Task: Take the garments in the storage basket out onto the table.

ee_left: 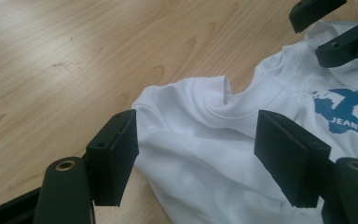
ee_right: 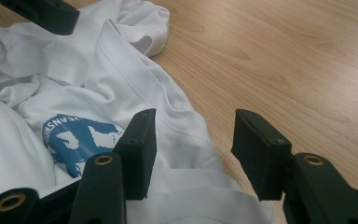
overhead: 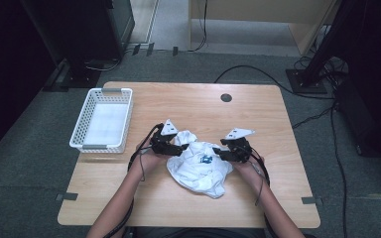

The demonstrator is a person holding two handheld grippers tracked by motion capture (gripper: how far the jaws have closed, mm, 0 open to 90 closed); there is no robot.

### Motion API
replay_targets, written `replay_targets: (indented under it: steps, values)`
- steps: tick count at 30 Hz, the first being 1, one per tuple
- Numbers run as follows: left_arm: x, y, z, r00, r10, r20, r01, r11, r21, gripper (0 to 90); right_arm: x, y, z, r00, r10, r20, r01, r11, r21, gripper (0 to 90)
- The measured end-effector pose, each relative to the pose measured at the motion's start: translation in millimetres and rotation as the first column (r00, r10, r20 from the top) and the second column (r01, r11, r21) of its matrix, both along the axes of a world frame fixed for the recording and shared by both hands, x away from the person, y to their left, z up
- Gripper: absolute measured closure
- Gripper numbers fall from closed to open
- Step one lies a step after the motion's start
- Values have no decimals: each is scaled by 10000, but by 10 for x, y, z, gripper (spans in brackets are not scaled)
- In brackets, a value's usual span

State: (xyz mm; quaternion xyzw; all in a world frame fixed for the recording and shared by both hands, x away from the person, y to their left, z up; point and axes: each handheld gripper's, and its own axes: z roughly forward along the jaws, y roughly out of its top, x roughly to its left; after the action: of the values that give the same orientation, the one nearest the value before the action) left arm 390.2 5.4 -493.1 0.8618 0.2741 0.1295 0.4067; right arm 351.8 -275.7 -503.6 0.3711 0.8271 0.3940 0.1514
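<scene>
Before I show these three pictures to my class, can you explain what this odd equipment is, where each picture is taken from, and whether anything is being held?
A person sits at a wooden table and holds a hand tool with two black jaws in each hand. One picture looks down from above. The other two come from small cameras riding on the tools, looking along their jaws.

On the table lie a crumpled white T-shirt with a blue print and, to the left, a white basket.

The left gripper is at one side of the shirt, the right gripper at the other. Both sets of jaws stand apart over the cloth without pinching it, so nothing is held yet.
</scene>
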Motion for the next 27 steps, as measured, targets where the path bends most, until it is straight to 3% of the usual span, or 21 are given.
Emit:
replay_targets:
  steps: [7,13,27]
  values:
    - [131,-52,-28,9994,-335,-15,335,9994,128,310,5,-10,0,10000,54,-30,-54,10000,53,531]
    - [241,-89,-73,9988,-491,45,488,9973,550,310,18,-12,-24,9998,122,-154,-122,9999,-15,530]
    - [399,-204,-148,9971,-729,-237,741,9959,526,312,51,-40,-96,9983,288,-512,-295,9995,-123,548]
